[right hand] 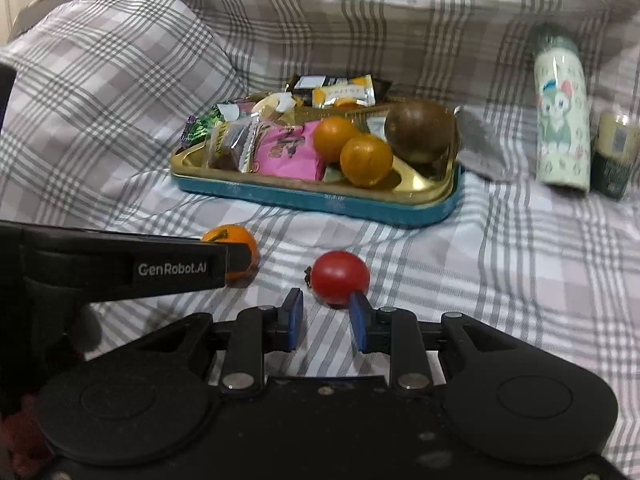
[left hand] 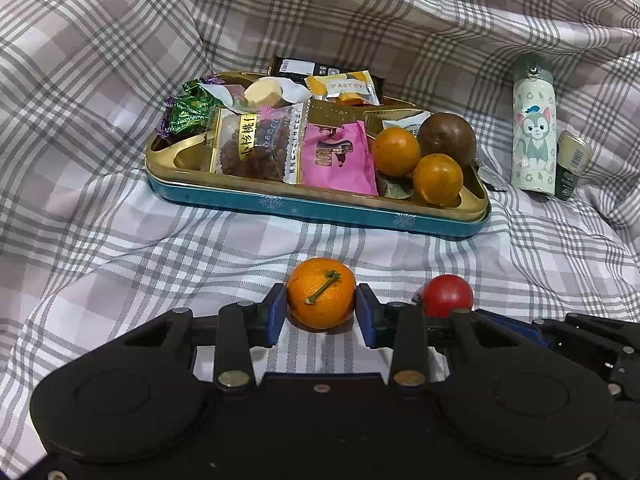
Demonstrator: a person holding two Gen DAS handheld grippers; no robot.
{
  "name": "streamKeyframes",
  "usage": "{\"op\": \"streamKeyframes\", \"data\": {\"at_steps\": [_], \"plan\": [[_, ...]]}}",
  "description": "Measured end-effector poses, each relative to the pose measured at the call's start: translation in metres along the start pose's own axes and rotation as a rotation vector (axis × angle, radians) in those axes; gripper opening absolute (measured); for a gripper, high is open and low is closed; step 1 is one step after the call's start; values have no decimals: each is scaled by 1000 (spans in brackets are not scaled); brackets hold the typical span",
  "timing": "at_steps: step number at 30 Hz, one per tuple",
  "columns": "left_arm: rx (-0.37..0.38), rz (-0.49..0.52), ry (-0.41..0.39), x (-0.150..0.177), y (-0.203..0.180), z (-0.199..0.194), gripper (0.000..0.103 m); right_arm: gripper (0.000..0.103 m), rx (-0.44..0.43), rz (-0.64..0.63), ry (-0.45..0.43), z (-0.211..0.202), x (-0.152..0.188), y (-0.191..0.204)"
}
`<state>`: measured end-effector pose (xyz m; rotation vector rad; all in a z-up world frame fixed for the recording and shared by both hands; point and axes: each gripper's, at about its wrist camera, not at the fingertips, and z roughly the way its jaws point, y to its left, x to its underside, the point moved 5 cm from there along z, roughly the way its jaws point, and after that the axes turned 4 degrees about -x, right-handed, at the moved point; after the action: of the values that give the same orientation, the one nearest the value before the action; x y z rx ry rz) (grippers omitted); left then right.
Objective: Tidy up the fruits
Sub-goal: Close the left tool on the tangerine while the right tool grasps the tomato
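tray [left hand: 316,204]: snacks, two oranges, brown fruit | left gripper [left hand: 321,306] fingers clasp mandarin [left hand: 321,298] | right gripper [right hand: 326,314] fingers apart, empty

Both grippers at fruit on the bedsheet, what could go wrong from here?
1. The left gripper pads flank the orange at its widest curve on soft bedding; it may squirt out.
2. The right gripper is open and offset: the tomato lies by one pad and may roll.
3. The tray corner already holds three fruits; additions may spill.
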<state>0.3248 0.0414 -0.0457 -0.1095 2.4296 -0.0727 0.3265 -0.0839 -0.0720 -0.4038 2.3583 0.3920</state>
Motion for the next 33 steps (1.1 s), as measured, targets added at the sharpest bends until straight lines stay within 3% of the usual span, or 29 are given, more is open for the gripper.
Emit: {"op": "streamKeyframes", "data": {"at_steps": [8,20,33], "plan": [[4,-15,5,1,2,-2,46,41,71,-13,-31,10,-5,-5],[4,-10,2,0,1,-1,46,39,26,9,-16,19,-6,-5],[21,18,-11,3,-2,-3,46,38,43,29,-29,-17,7,-12]]}}
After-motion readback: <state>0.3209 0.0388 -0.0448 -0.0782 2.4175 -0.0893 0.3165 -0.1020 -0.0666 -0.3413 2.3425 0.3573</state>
